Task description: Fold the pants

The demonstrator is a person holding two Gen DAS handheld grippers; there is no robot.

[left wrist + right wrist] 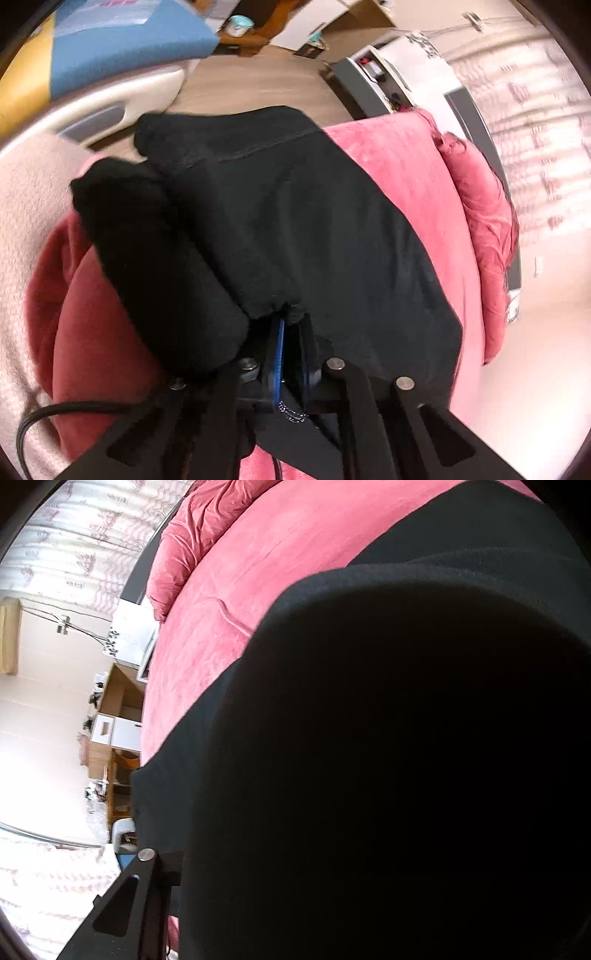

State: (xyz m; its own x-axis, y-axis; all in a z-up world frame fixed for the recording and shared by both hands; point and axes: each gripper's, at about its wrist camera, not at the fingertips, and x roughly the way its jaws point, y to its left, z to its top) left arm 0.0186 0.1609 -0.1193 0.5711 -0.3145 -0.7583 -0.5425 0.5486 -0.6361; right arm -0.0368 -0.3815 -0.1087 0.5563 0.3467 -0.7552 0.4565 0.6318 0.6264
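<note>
Black pants (295, 206) lie in a heap on a pink bedspread (399, 177). One leg end is rolled over at the left. My left gripper (290, 317) is shut on a bunched edge of the pants, and the cloth puckers where the fingertips (280, 328) pinch it. In the right wrist view the pants (369, 738) hang right in front of the lens and fill most of the picture. They hide the right gripper's fingers; only its left linkage arm (140, 886) shows. Whether those jaws hold the cloth cannot be seen.
A pink pillow (480, 206) lies at the bed's far right, and a beige blanket (29, 206) covers the left. Beyond the bed are wooden floor (251, 85), a grey-white unit (406, 62) and a blue pad (122, 44). Cardboard boxes (122, 690) stand by a curtained window (74, 535).
</note>
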